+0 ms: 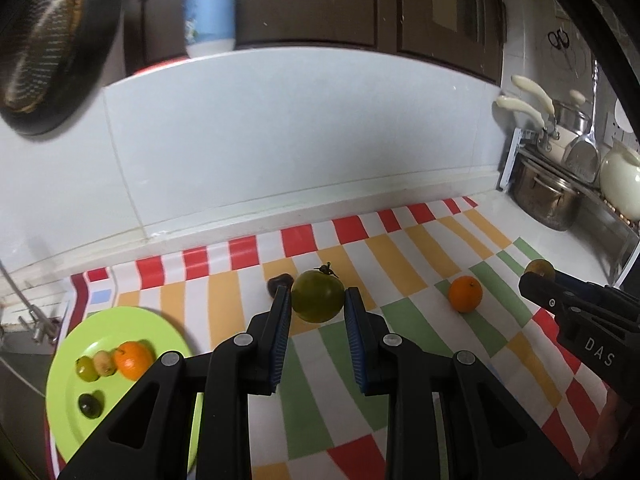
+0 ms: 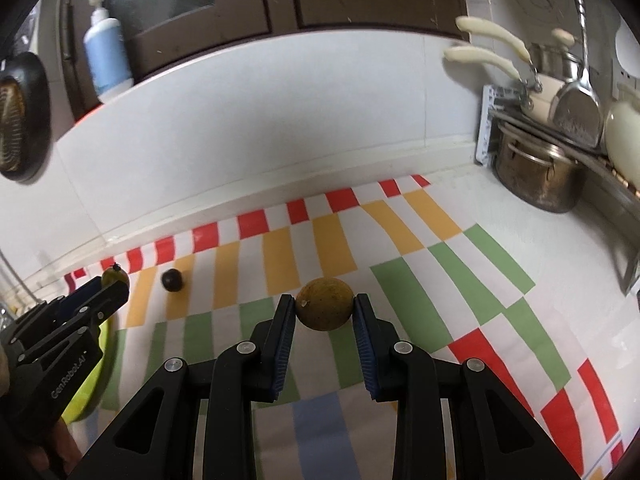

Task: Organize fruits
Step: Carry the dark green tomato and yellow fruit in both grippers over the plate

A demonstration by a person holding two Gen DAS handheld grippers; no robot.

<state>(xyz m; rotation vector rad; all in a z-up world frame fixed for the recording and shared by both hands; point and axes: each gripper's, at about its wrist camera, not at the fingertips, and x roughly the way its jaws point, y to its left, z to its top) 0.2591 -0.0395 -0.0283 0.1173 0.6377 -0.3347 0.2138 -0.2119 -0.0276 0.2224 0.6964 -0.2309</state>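
**Both tools carry a fruit above the checked cloth**

The green tomato (image 1: pixel 318 295), its dried stem on top, sits clamped between the blue pads of the left tool (image 1: pixel 317 300), whose jaws are closed tight against its sides. It hangs clear of the cloth below. In the right wrist view, the brownish-yellow round fruit (image 2: pixel 325 303) is pinched the same way by the right tool (image 2: pixel 325 306), pads pressing on both flanks, and it too is off the surface.

Just beside the tomato at its 9 o'clock, a small dark fruit (image 1: pixel 278 282) lies on the checked cloth (image 1: pixel 400 340). At the tomato's 3 o'clock, well apart, an orange (image 1: pixel 465 293) rests on the cloth. The right tool shows at the 3 o'clock edge of the left wrist view, with its fruit at its tip.

At 8 o'clock in the left view lies the green plate (image 1: pixel 120 320). On it a second orange (image 1: pixel 133 359) touches a small tan fruit (image 1: pixel 104 363), which touches a small yellow-green fruit (image 1: pixel 87 368); a dark fruit (image 1: pixel 90 404) lies apart from them, nearer the camera.

The cloth of red, orange, green and white blocks covers the counter (image 1: pixel 496 216), which meets a white tiled wall (image 1: pixel 280 140). At 2 o'clock a steel pot (image 1: pixel 546 196) stands under a rack of cream-handled pans (image 1: pixel 520 108). At 12 o'clock a blue and white bottle (image 1: pixel 210 8) stands on the ledge, and at 10 o'clock a dark pan (image 1: pixel 52 48) hangs.
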